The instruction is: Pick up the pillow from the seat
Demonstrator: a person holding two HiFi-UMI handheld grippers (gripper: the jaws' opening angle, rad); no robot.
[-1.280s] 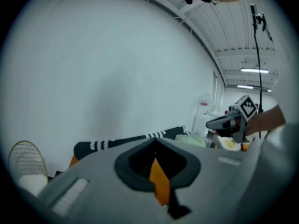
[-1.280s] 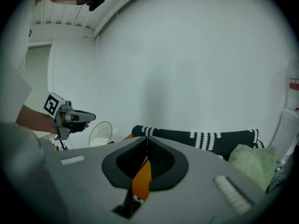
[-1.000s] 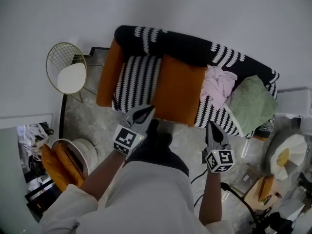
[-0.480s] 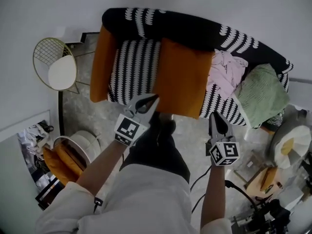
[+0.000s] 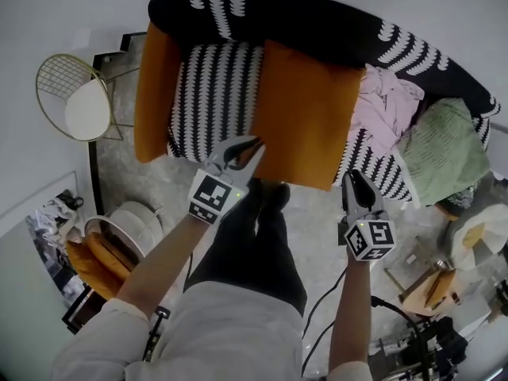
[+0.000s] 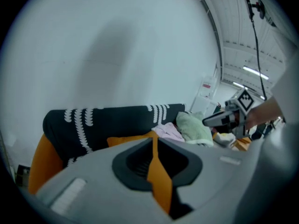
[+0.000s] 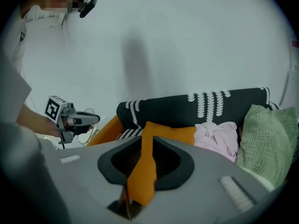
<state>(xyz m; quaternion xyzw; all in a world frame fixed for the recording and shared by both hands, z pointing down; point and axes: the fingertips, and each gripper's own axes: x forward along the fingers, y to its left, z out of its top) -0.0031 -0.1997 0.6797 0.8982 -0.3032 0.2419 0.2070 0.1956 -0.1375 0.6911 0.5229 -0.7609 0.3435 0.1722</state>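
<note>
An orange pillow (image 5: 305,113) lies flat on the striped seat of a black-and-white sofa (image 5: 317,22). My left gripper (image 5: 242,151) hangs at the pillow's near left corner, just short of it. Its jaws have just been opening and stand a narrow slit apart, with nothing gripped. My right gripper (image 5: 354,182) hovers off the pillow's near right corner, in front of the seat edge. Its jaws have also just been opening, and a small gap shows. In both gripper views the pillow (image 6: 126,140) (image 7: 170,134) shows beyond the slit between the jaws.
An orange side cushion (image 5: 151,94) stands at the sofa's left end. Pink clothes (image 5: 381,105) and a green pillow (image 5: 448,153) lie right of the orange pillow. A gold wire chair (image 5: 75,105) and a white bin (image 5: 131,221) stand at left. Floor clutter (image 5: 432,284) sits at right.
Both grippers have come down and forward toward the sofa's front edge, and the sofa fills more of the view. The left jaws have parted slightly.
</note>
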